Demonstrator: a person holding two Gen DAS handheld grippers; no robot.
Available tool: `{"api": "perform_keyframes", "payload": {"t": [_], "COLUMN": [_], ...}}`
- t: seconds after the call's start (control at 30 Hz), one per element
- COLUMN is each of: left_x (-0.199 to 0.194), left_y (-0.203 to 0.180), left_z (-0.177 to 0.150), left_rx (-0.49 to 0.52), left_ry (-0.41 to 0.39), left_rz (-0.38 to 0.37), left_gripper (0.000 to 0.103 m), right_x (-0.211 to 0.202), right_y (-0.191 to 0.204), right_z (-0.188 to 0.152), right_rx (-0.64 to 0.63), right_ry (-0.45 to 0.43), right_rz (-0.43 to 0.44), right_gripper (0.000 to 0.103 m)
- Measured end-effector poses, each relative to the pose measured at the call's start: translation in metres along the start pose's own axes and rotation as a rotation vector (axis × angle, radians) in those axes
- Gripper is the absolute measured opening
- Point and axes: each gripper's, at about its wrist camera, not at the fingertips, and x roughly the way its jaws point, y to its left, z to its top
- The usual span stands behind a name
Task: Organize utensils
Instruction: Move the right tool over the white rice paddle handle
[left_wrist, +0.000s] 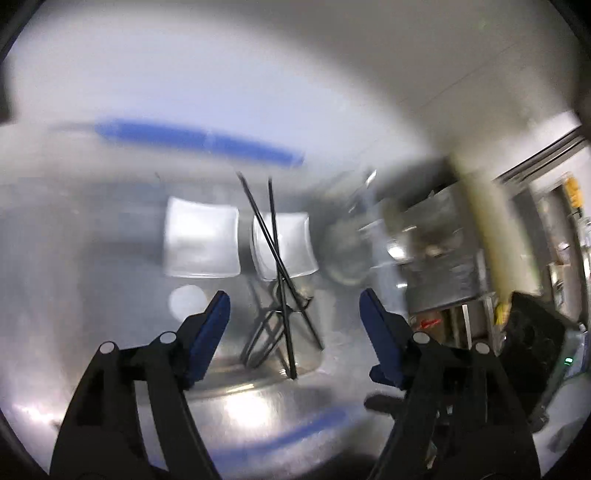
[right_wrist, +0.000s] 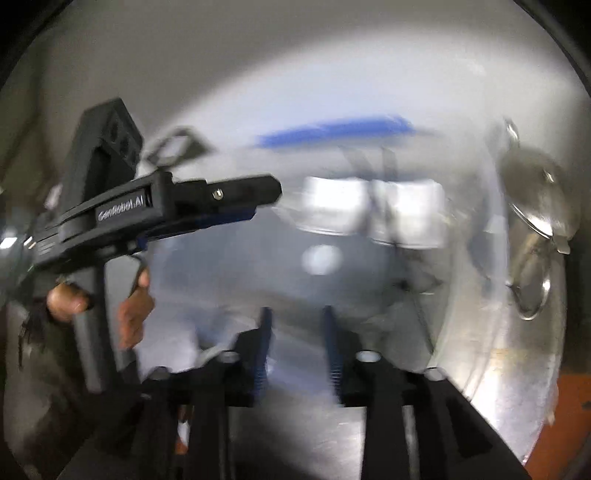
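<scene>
Chopsticks (left_wrist: 275, 236) crossed in a clear holder (left_wrist: 280, 332), mid-tabletop.
Both my grippers are empty: left gripper (left_wrist: 294, 310) spread wide right before the holder, right gripper (right_wrist: 297, 317) narrower with a gap, pretty blurry though.

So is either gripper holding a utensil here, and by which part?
Nothing is held. The left gripper is open before the black chopsticks; the right gripper is open and empty too.

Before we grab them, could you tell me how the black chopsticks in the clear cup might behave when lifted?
The chopsticks look thin and stiff, likely light. Crossed and leaning, they may slip or pivot between open tongs. The glass cup could tip if nudged.
</scene>
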Motion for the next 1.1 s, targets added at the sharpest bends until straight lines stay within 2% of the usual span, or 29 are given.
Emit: {"api": "perform_keyframes", "payload": {"t": [0.07,0.13,0.17,0.23,0.27,0.3,0.4,0.5,0.63,0.67,0.73,0.77,0.87,1.0,1.1], "left_x": [-0.055,-0.099,-0.115,-0.135,-0.139,-0.146,-0.149,-0.146,-0.146,-0.147,-0.15,-0.153,-0.148,-0.149,-0.149], "left_y": [0.008,0.018,0.026,0.046,0.054,0.072,0.11,0.136,0.145,0.146,0.147,0.144,0.142,0.139,0.14], "left_z": [-0.023,-0.054,-0.069,-0.104,-0.113,-0.136,-0.174,-0.207,-0.234,-0.24,-0.249,-0.254,-0.257,-0.257,-0.258], "left_rx": [-0.005,-0.004,-0.018,-0.07,-0.096,-0.162,-0.309,-0.409,-0.459,-0.476,-0.487,-0.483,-0.512,-0.527,-0.543], "left_ry": [-0.128,-0.247,-0.281,-0.297,-0.297,-0.286,-0.218,-0.141,-0.065,-0.06,-0.109,-0.157,-0.151,-0.165,-0.16], "left_rz": [0.009,0.09,0.155,0.267,0.294,0.354,0.535,0.666,0.762,0.772,0.748,0.702,0.629,0.664,0.643], "left_gripper": [0.085,0.091,0.091,0.091,0.091,0.091,0.091,0.091,0.092,0.092,0.092,0.092,0.092,0.092,0.092], "right_x": [-0.002,0.019,0.032,0.08,0.098,0.123,0.168,0.19,0.196,0.199,0.202,0.204,0.21,0.218,0.224], "right_y": [0.031,0.062,0.077,0.099,0.106,0.114,0.131,0.144,0.155,0.155,0.155,0.153,0.153,0.158,0.163], "right_z": [-0.021,-0.047,-0.054,-0.088,-0.101,-0.118,-0.155,-0.169,-0.169,-0.167,-0.169,-0.17,-0.177,-0.177,-0.177], "right_rx": [-0.074,-0.14,-0.169,-0.239,-0.258,-0.287,-0.343,-0.387,-0.408,-0.404,-0.379,-0.364,-0.322,-0.319,-0.326], "right_ry": [0.01,0.087,0.137,0.271,0.32,0.397,0.522,0.56,0.539,0.534,0.528,0.533,0.546,0.547,0.549], "right_rz": [0.048,0.086,0.087,0.025,-0.004,-0.028,-0.067,-0.087,-0.091,-0.097,-0.115,-0.127,-0.125,-0.11,-0.128], "right_gripper": [0.036,0.037,0.037,0.037,0.037,0.037,0.037,0.037,0.037,0.037,0.037,0.037,0.037,0.037,0.037]}}
